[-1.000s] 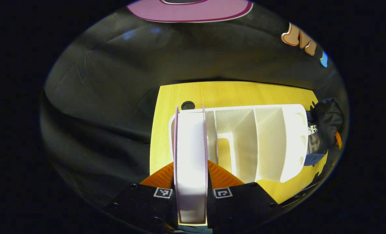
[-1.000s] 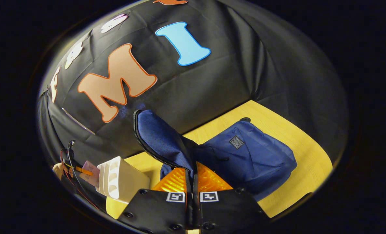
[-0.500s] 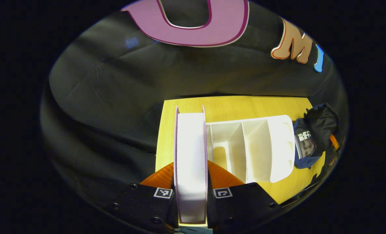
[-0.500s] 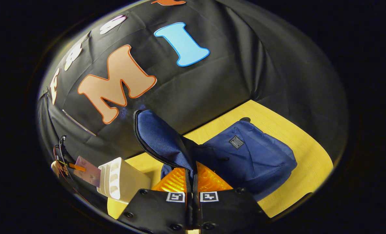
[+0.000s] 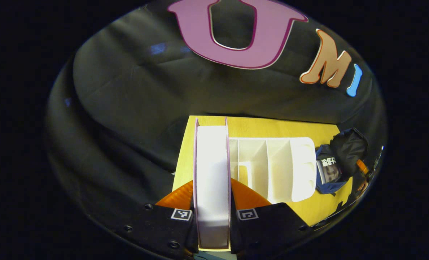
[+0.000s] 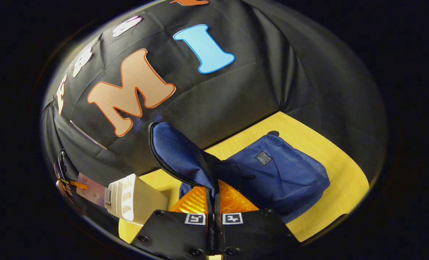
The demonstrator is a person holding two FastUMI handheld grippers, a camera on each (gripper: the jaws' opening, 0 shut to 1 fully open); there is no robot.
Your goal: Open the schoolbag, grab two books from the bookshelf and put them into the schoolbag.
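One book (image 5: pixel 212 180) is clamped edge-on between the fingers of the left tool (image 5: pixel 212 202), pages toward the camera, and is held above the bench (image 5: pixel 272 127), at the near-left end of the white bookshelf (image 5: pixel 272 166). The shelf's visible slots are seen to be empty, so this book is judged to be lifted out and not yet packed. One blue schoolbag (image 6: pixel 272 173) lies on the bench just beside the shelf; its unzipped flap (image 6: pixel 178 155) is pinched upright by the closed fingers of the right tool (image 6: pixel 213 202), so the opening step is judged done. What is left is the placing of this book into the bag. Whether another book is already inside cannot be told. Counted: one book, one bag, one shelf, two tools.
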